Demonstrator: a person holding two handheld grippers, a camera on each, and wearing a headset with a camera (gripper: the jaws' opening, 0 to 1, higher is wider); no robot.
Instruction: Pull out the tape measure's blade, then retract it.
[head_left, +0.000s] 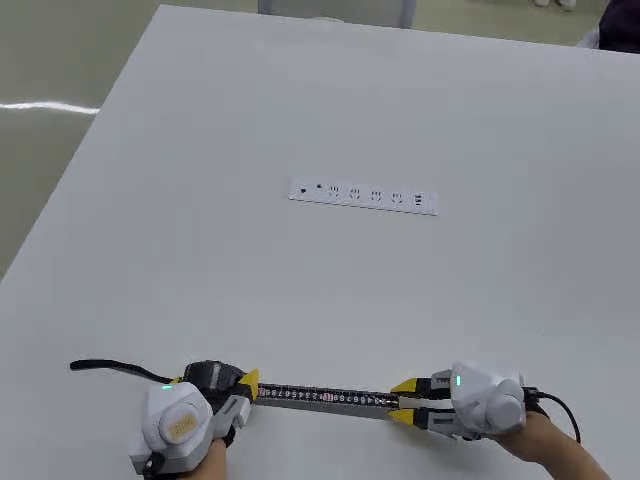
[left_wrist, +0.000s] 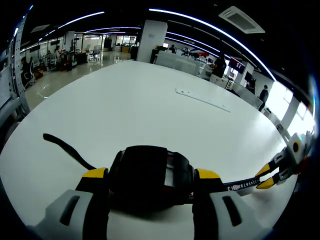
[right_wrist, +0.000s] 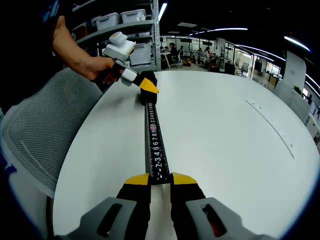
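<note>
Stretching across the white office table (head_left: 300, 110), blade (right_wrist: 152, 135) pinched by right gripper (right_wrist: 160, 178), case (head_left: 212, 375) by left gripper (left_wrist: 151, 174)

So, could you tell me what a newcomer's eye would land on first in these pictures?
The tape measure's blade is pulled out along the near edge of the white table, stretched between the left gripper, clamped on the black case, and the right gripper, pinching the blade's tip. Next comes a white power strip lying mid-table, and a black strap trailing leftward from the case in the head view.
</note>
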